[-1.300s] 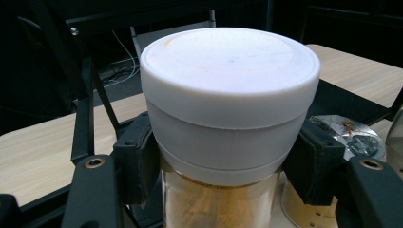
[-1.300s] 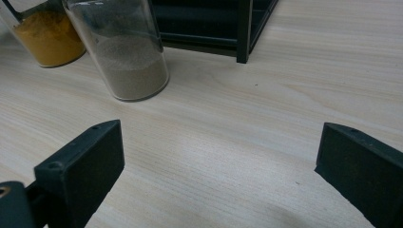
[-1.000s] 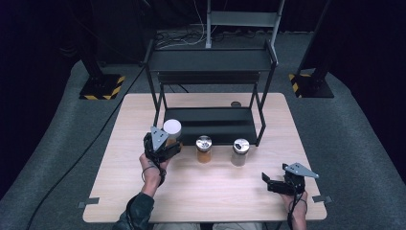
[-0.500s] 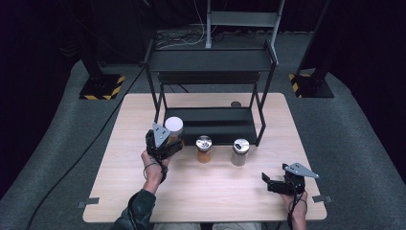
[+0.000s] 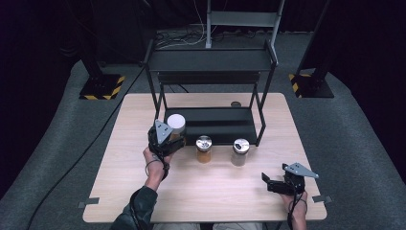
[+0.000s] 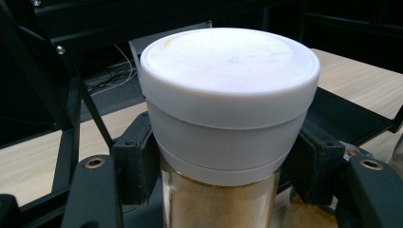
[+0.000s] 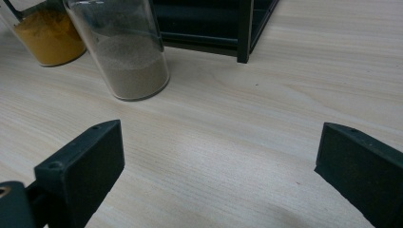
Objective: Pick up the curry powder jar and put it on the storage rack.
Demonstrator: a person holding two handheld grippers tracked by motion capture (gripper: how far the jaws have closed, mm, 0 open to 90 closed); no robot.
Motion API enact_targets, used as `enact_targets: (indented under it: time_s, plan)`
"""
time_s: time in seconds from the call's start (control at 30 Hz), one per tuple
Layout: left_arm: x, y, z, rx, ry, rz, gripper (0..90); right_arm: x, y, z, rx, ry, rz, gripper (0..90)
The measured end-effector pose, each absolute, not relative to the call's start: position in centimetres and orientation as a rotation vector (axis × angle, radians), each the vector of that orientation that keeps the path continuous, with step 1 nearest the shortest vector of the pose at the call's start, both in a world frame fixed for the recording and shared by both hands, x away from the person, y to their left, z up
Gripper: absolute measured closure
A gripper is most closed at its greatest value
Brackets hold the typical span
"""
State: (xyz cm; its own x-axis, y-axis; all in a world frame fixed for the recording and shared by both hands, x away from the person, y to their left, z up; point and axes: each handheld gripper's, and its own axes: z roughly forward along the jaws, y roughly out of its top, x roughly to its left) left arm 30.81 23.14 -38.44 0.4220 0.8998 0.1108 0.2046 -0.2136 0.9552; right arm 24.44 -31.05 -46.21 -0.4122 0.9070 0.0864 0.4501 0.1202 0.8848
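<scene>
My left gripper (image 5: 168, 140) is shut on a white-lidded jar (image 5: 176, 124) of brown powder, held above the table at the front left corner of the black rack's lower shelf (image 5: 210, 120). In the left gripper view the white-lidded jar (image 6: 228, 109) sits clamped between both pads just under its lid. Two metal-lidded jars stand on the table in front of the rack: one with orange powder (image 5: 204, 149) and one with beige powder (image 5: 239, 152). My right gripper (image 5: 269, 183) rests open near the table's front right, pointing left; the beige jar (image 7: 126, 52) stands ahead of its jaws.
The two-tier black rack (image 5: 210, 60) stands at the table's back middle, its front right leg (image 7: 244, 31) near the beige jar. A small dark round object (image 5: 235, 104) lies behind the rack. The orange jar (image 7: 40, 35) shows at the upper left of the right gripper view.
My left gripper has carried the white-lidded jar slightly away from me, toward the rack's lower shelf. The right gripper has not moved.
</scene>
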Motion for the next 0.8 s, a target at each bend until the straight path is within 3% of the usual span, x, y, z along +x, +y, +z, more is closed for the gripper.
enact_targets:
  time_s: [0.8]
  plan:
    - [32.6,22.1,-37.9,1.695,0.967,0.878,35.2,24.4,-31.0,-46.2,1.308,1.921,1.243,1.4]
